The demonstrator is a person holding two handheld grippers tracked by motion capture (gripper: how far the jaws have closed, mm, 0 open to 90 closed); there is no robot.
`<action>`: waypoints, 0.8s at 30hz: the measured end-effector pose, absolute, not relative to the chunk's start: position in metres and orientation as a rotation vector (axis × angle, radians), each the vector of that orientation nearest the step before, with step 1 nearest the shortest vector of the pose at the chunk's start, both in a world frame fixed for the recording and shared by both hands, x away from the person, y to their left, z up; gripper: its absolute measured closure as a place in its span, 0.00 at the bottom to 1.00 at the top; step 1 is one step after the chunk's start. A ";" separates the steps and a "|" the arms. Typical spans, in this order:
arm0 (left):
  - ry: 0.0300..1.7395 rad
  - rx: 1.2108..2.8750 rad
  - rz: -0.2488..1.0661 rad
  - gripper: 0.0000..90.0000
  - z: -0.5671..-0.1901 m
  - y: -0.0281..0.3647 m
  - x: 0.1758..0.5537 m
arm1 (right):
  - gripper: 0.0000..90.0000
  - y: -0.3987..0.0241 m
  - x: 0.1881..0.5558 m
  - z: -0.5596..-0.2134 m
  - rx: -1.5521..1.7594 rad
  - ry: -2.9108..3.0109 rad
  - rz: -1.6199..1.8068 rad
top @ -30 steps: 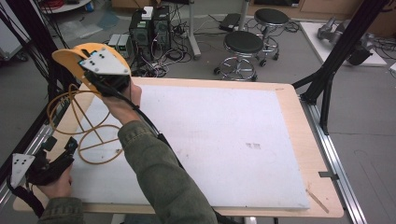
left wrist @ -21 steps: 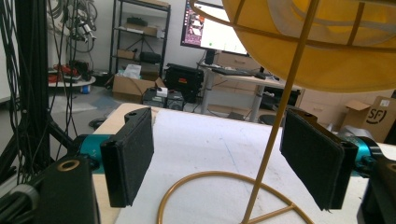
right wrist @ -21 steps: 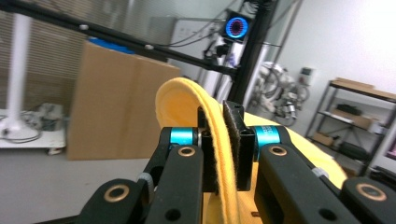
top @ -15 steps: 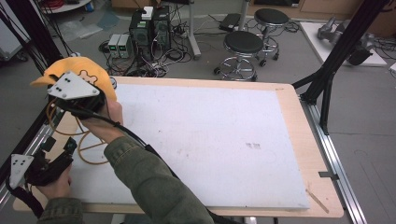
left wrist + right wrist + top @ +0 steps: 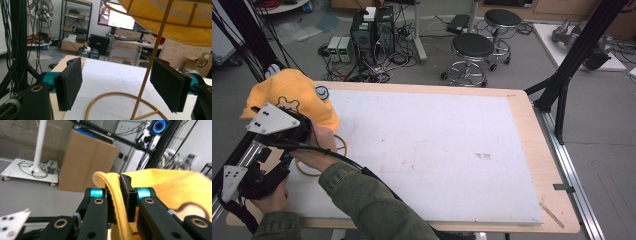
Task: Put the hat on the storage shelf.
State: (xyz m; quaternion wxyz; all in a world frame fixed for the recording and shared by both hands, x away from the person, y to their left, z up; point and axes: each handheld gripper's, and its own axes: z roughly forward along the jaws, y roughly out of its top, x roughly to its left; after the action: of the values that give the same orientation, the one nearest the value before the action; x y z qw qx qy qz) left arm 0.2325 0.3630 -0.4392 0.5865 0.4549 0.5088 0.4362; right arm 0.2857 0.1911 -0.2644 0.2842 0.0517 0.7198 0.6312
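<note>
Yellow hat (image 5: pixel 294 92) is soft, light fabric, sitting over the gold wire stand (image 5: pixel 147 75) at about 9 o'clock on the table (image 5: pixel 437 150); grip the brim edge, not the crown. Right gripper (image 5: pixel 117 197) is clamped on that brim (fabric folded between the pads), forearm reaching across toward 10 o'clock. Left gripper (image 5: pixel 120 87) holds low near the stand base, jaws apart either side of the post, not touching.

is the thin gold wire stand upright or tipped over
Upright: the gold wire stand has its ring base flat on the white table, stem rising.
</note>
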 end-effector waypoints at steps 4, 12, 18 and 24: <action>1.186 1.062 1.017 0.29 -0.439 0.363 0.232 | 0.93 0.196 0.282 -0.277 0.145 1.974 1.678; 1.187 1.058 1.022 0.29 -0.439 0.363 0.232 | 0.91 0.201 0.274 -0.290 0.140 2.001 1.642; 1.184 1.061 1.022 0.29 -0.439 0.361 0.233 | 0.90 0.200 0.273 -0.295 0.166 2.020 1.661; 1.186 1.065 1.025 0.29 -0.439 0.361 0.233 | 0.81 0.199 0.273 -0.296 0.194 2.013 1.676</action>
State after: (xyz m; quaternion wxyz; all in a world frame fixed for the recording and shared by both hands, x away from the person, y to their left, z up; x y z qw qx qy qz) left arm 0.2333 0.3612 -0.4395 0.5835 0.4564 0.5083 0.4392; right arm 0.2730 0.1993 -0.2956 0.2549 0.0714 0.7411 0.6170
